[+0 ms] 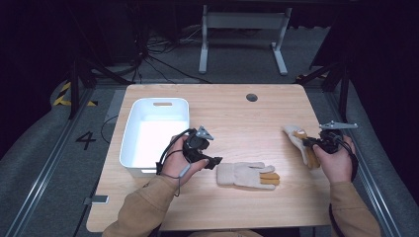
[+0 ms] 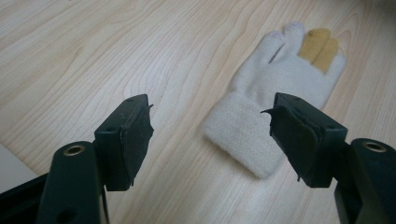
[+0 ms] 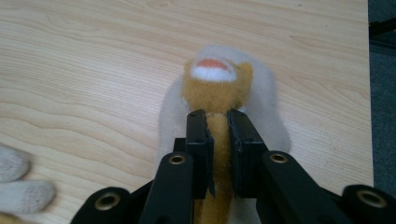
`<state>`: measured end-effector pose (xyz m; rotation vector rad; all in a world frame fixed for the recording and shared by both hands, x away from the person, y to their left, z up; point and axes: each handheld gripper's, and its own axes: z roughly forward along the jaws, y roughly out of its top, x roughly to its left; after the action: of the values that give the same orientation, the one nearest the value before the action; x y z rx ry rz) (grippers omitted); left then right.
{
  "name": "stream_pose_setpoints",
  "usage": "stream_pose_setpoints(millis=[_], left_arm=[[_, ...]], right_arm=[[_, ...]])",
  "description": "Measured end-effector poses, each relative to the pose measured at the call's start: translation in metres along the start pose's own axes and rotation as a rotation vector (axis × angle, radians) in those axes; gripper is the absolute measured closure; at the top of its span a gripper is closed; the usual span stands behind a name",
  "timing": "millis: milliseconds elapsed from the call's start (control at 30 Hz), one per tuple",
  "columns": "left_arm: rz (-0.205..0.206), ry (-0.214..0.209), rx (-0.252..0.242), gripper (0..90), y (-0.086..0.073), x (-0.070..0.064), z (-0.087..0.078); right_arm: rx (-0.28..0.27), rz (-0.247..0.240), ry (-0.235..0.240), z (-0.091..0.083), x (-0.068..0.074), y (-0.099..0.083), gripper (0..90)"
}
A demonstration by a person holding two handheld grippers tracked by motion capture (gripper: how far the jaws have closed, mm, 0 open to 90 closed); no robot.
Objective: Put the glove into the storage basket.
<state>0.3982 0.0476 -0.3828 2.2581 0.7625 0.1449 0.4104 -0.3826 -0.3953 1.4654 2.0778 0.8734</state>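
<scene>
We're in a lab or test bay, not a home: a bare light-wood table (image 1: 232, 106) w/ a cable hole sits on grey carpet, dark surroundings all round. At far left we see black cables (image 1: 148, 52) trailing over the floor, yellow-black hazard tape (image 1: 63, 94) and a painted "4" (image 1: 86, 140) marking the station, plus metal floor rails (image 1: 44, 170) both sides. Far centre stands a grey metal desk frame (image 1: 242, 29); black stand legs (image 1: 79, 79) flank the table left & right.
</scene>
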Motion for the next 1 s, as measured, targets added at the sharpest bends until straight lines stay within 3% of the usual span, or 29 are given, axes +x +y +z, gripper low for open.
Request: stream_pose_setpoints(millis=[433, 600, 833, 1000], left_arm=[[0.014, -0.015, -0.008, 30.2, 0.003, -0.001, 0.001], [0.057, -0.066, 0.002, 29.8, 0.006, -0.005, -0.002], [0.071, -0.072, 0.001, 29.6, 0.008, -0.005, -0.003], [0.079, -0.088, -0.023, 24.2, 0.01, -0.008, 0.001]], right_arm=[[-0.054, -0.078, 0.099, -0.027, 0.022, 0.013, 80.2], [-0.08, -0.143, 0.186, -0.034, 0.039, 0.016, 80.2], [-0.088, -0.215, 0.251, -0.041, 0.061, 0.019, 80.2], [-0.078, -0.275, 0.339, -0.038, 0.075, 0.019, 80.1]])
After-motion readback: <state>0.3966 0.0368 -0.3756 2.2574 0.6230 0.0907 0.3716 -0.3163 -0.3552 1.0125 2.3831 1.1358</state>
